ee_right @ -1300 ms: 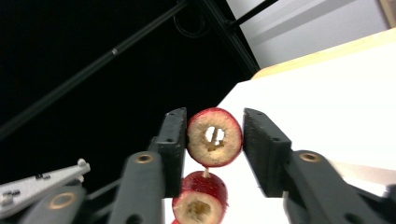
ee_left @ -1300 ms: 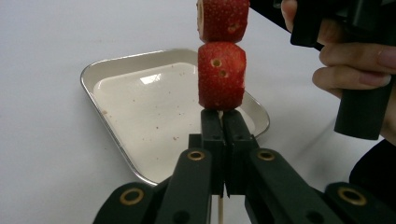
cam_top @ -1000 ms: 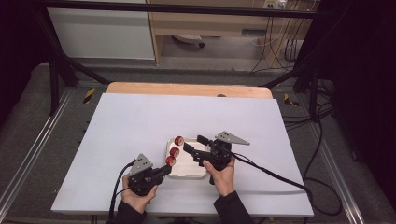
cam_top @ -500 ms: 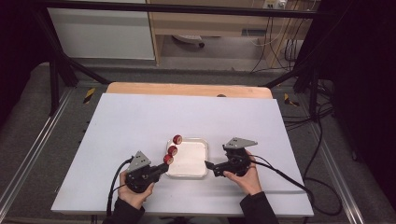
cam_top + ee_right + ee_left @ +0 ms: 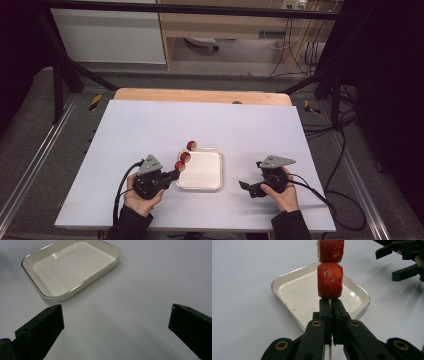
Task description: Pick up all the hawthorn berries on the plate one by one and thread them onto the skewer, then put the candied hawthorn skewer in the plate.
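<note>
From above, the right gripper (image 5: 245,187) had pulled back from the skewer of strawberries (image 5: 183,157) and now sat on the table (image 5: 125,125) right of the white tray (image 5: 200,186), well apart from it; the threading looked finished. The left gripper (image 5: 172,175) held the skewer out over the tray's left edge.

Along the left gripper's jaws, they were pressed together on the stick below the lowest strawberry (image 5: 330,280).

Along the right gripper's jaws, they had just opened wide, with nothing between them.
</note>
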{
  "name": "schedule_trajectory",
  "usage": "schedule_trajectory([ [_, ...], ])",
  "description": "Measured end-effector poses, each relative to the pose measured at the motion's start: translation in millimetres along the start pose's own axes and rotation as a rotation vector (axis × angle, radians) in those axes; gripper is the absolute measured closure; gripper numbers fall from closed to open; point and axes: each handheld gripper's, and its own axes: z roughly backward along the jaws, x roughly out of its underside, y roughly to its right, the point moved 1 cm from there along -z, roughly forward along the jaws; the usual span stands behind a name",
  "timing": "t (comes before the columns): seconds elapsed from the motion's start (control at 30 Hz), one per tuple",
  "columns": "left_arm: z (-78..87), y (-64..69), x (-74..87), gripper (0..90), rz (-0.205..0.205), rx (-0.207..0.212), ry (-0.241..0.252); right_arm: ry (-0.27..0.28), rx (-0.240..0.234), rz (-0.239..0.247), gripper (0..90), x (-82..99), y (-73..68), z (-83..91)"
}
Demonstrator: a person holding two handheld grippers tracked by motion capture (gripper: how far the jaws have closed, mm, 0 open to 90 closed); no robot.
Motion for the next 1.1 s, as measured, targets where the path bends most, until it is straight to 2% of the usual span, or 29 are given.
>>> schedule_trajectory([
  [0.2, -9.8, -5.9, -12.0, 88.0, -0.010, -0.011, -0.054, 0.004, 0.011, -0.013, 0.9, 12.8, 7.1, 10.0],
  [0.3, -14.6, -6.3, -16.7, 88.0, -0.011, -0.008, -0.070, -0.004, 0.027, -0.028, 0.9, 18.2, 10.9, 14.3],
  [0.6, -35.7, -2.8, -28.7, 87.9, -0.012, -0.004, -0.143, 0.013, 0.038, -0.047, 0.8, 25.1, 15.8, 22.4],
  [0.83, -57.4, 0.4, -31.1, 87.9, -0.011, -0.007, -0.218, 0.013, 0.046, -0.054, 0.8, 27.3, 16.7, 24.3],
  [1.03, -72.4, 1.1, -26.7, 87.8, -0.025, -0.032, -0.293, 0.022, 0.044, -0.060, 0.8, 28.4, 18.2, 27.4],
  [1.1, -76.0, 1.2, -25.7, 87.8, -0.016, -0.035, -0.316, 0.023, 0.043, -0.061, 0.7, 28.6, 18.4, 27.9],
])
